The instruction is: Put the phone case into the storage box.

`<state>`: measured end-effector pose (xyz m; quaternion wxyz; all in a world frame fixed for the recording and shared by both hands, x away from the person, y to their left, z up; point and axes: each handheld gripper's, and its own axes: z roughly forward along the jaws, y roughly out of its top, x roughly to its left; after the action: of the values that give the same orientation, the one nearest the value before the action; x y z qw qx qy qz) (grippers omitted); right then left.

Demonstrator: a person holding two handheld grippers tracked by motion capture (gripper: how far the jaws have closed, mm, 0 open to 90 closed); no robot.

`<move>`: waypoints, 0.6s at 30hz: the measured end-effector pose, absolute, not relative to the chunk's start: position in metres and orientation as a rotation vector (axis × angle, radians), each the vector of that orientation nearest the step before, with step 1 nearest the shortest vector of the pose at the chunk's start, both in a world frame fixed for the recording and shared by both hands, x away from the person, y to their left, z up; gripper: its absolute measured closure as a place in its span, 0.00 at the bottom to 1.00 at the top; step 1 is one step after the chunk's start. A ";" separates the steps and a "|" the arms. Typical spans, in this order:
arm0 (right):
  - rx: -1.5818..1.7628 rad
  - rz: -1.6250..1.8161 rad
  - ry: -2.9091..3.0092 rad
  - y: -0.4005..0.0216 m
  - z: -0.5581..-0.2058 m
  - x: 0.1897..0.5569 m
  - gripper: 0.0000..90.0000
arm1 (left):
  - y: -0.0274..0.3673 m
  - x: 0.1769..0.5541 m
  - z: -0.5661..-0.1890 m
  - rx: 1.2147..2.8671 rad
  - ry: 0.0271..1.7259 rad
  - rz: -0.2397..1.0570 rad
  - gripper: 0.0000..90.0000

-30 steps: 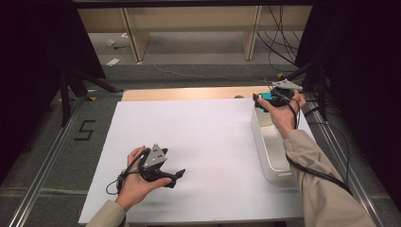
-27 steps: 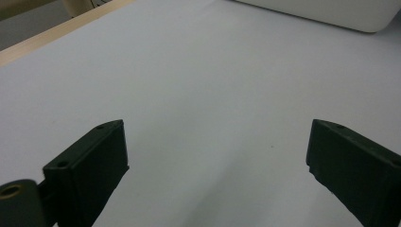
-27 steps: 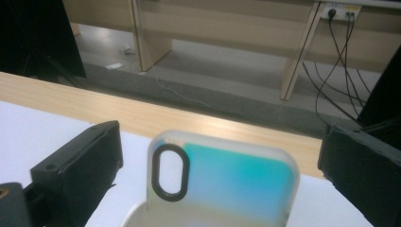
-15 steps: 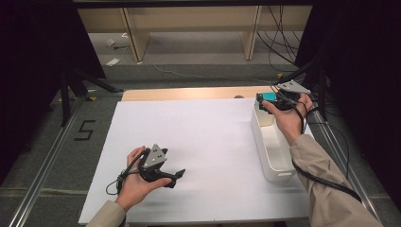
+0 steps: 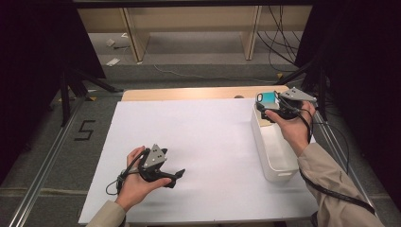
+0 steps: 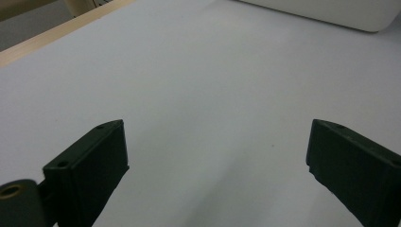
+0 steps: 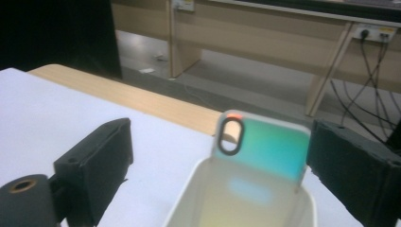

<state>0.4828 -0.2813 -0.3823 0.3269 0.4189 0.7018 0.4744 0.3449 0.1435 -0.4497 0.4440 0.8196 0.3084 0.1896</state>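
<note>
Our right tongs (image 7: 217,156) have just been narrowing around the teal phone case (image 7: 265,146) leaning in the white plastic bin (image 5: 272,151), upper right, not yet clamped; left tongs (image 6: 215,175) gape empty.

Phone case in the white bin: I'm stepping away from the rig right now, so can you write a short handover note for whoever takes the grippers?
Left gripper: open, holding nothing, resting on the white table.
Right gripper: open, jaws just closing slightly, either side of the phone case, left jaw clear of it.
Things: the case stands at the far end of the white bin.
Done: case is in the bin.
Left: probably grip or reposition it; nothing is clamped yet.
</note>
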 end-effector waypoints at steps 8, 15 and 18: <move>1.029 1.302 1.952 -0.282 -0.382 0.461 0.16 | 0.145 0.345 -0.449 2.028 0.770 0.473 0.06; 0.968 1.347 2.024 -0.278 -0.383 0.439 0.17 | 0.145 0.345 -0.449 2.031 0.767 0.474 0.06; 0.948 1.369 2.052 -0.277 -0.380 0.433 0.18 | 0.146 0.345 -0.448 2.027 0.769 0.472 0.06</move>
<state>0.4327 -0.2770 -0.3802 0.2472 0.3476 0.7524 0.5020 0.3446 0.1456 -0.4485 0.4451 0.8181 0.3103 0.1905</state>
